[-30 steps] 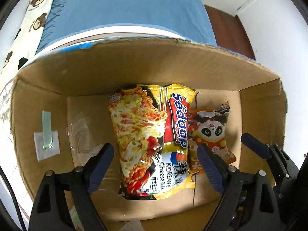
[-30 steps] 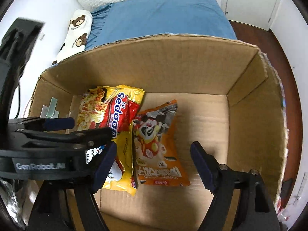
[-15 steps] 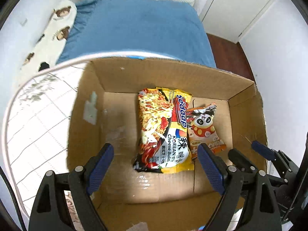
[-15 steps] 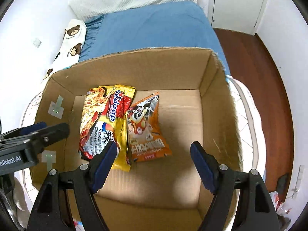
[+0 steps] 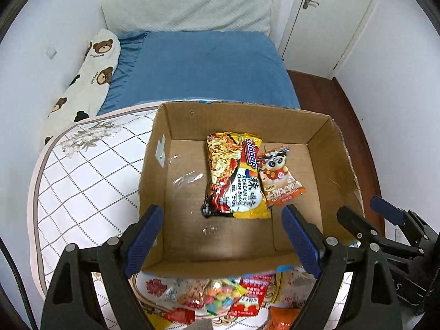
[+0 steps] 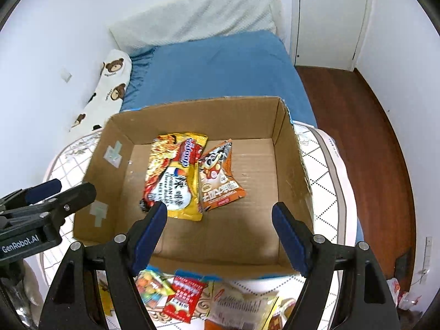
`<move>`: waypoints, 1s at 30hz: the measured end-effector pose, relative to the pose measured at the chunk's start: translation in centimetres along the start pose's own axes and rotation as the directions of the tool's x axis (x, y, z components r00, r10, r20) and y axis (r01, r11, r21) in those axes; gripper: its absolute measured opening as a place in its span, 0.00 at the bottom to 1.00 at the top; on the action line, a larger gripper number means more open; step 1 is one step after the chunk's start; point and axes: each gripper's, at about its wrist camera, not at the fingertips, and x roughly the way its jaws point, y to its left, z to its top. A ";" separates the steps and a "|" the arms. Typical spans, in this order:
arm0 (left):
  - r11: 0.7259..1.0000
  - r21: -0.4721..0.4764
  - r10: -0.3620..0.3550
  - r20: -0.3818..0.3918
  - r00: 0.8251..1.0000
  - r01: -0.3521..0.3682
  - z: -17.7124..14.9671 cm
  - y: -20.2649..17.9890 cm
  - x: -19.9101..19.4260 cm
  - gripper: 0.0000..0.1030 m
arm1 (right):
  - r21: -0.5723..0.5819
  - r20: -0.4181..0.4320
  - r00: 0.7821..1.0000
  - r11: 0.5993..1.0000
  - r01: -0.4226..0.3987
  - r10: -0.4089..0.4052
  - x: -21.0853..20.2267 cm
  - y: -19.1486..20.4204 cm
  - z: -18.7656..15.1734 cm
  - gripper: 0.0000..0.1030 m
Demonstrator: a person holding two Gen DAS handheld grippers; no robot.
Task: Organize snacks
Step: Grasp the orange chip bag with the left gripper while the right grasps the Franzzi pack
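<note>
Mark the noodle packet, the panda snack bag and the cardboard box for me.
noodle packet (image 5: pixel 233 181), left wrist view, middle of its front
panda snack bag (image 5: pixel 279 177), left wrist view, its printed front
cardboard box (image 6: pixel 192 117), right wrist view, far inner wall

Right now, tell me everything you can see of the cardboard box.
The cardboard box is plain brown corrugated card, open-topped, upright on a white quilted surface. Pale tape patches stick to its left inner wall, and its upper edges look roughly cut. On its floor lie two packets flat, side by side and touching: a yellow noodle packet and an orange panda snack packet. More snacks lie outside, against its near wall. Neither gripper touches it.
</note>
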 end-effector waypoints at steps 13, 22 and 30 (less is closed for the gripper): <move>1.000 -0.011 -0.004 -0.030 1.000 0.003 -8.3 1.3 -3.1 0.86 | 0.082 -0.023 0.998 0.995 -0.059 0.061 -5.0 -0.2 -8.5 0.79; 0.992 0.118 0.074 -0.224 0.972 -0.049 -19.0 -0.7 1.9 0.86 | 0.160 -0.270 0.963 0.987 0.029 0.016 -2.0 -4.1 -21.7 0.79; 0.973 0.229 0.092 -0.323 0.942 -0.016 -23.4 -5.5 5.6 0.86 | 0.162 -0.480 0.877 0.981 0.104 -0.014 3.2 -6.9 -31.5 0.79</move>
